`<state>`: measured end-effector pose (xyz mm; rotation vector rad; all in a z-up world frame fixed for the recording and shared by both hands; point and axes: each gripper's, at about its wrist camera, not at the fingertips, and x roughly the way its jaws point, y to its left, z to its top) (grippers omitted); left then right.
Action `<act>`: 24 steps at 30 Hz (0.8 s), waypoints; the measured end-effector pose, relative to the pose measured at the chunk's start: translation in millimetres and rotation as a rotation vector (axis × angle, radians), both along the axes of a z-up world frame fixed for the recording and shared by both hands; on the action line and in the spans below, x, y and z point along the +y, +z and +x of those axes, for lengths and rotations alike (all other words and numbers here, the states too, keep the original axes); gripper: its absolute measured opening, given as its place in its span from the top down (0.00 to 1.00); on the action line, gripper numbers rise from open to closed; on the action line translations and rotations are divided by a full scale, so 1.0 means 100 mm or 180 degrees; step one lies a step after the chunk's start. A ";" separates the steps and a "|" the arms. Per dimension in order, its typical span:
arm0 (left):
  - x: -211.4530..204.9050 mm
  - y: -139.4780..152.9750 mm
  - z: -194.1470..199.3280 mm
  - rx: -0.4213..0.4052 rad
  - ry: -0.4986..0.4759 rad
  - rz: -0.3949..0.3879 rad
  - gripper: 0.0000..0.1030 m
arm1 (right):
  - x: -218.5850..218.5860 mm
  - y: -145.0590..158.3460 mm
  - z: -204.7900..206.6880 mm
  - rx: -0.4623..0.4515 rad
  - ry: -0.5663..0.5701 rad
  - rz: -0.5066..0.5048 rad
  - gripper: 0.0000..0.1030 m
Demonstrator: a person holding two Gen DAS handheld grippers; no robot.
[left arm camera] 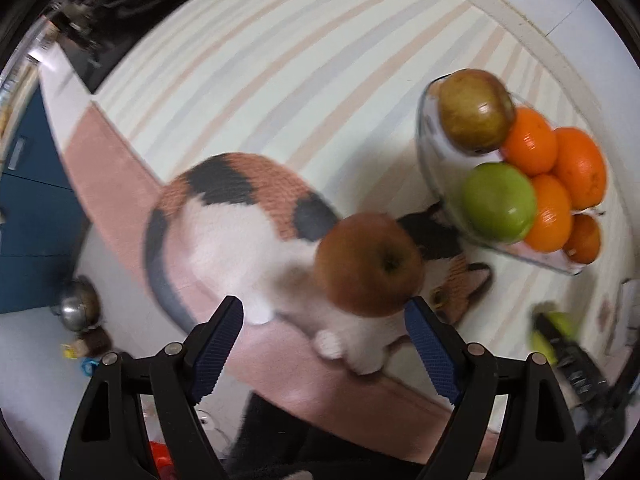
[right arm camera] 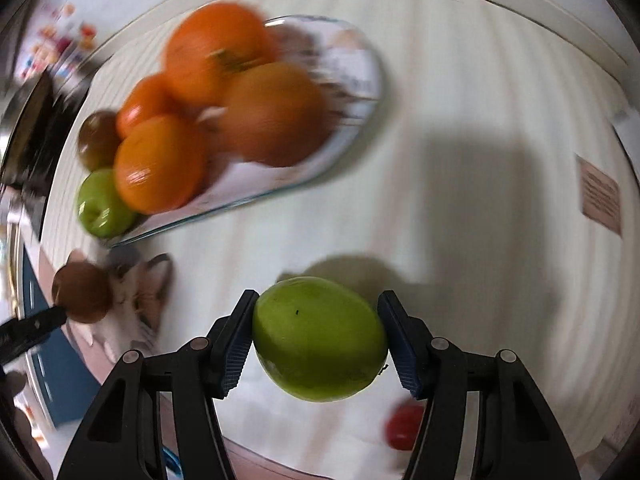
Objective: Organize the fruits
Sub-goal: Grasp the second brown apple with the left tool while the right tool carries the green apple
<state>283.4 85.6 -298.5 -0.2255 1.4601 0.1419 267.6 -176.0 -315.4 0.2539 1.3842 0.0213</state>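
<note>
A glass bowl (left arm camera: 430, 148) on the striped tablecloth holds several oranges (left arm camera: 580, 166), a green apple (left arm camera: 500, 202) and a brownish apple (left arm camera: 476, 110). The bowl (right arm camera: 360, 76) and its fruit also show in the right wrist view. My left gripper (left arm camera: 324, 314) is open; a red-brown apple (left arm camera: 370, 264) lies just beyond its right fingertip, on a cat-shaped mat (left arm camera: 240, 216). My right gripper (right arm camera: 318, 312) is shut on a green apple (right arm camera: 320, 338), held above the cloth in front of the bowl. The red-brown apple (right arm camera: 82, 294) and the left gripper's finger (right arm camera: 28, 330) appear at the left there.
A small red fruit (right arm camera: 404, 426) lies on the cloth by my right finger. The table's near edge runs below the mat, with floor, a metal bowl (left arm camera: 76, 306) and a blue cabinet (left arm camera: 32, 216) beyond. A paper label (right arm camera: 600, 198) lies at right.
</note>
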 end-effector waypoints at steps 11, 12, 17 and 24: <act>-0.18 -0.30 0.27 0.0097 -0.0104 -0.0286 0.32 | 0.27 0.05 0.09 0.0059 0.0133 -0.0026 0.38; -0.17 -0.30 0.27 0.0076 -0.0102 -0.0215 0.38 | 0.22 0.00 0.08 0.0063 0.0127 -0.0014 0.38; -0.16 -0.27 0.24 -0.0038 -0.0134 -0.0142 0.38 | 0.23 -0.16 0.01 0.0122 0.0190 0.0035 0.38; -0.66 -0.30 -0.15 0.0036 -0.0530 -0.0112 0.38 | 0.16 -0.19 -0.09 0.0245 0.0355 0.0111 0.38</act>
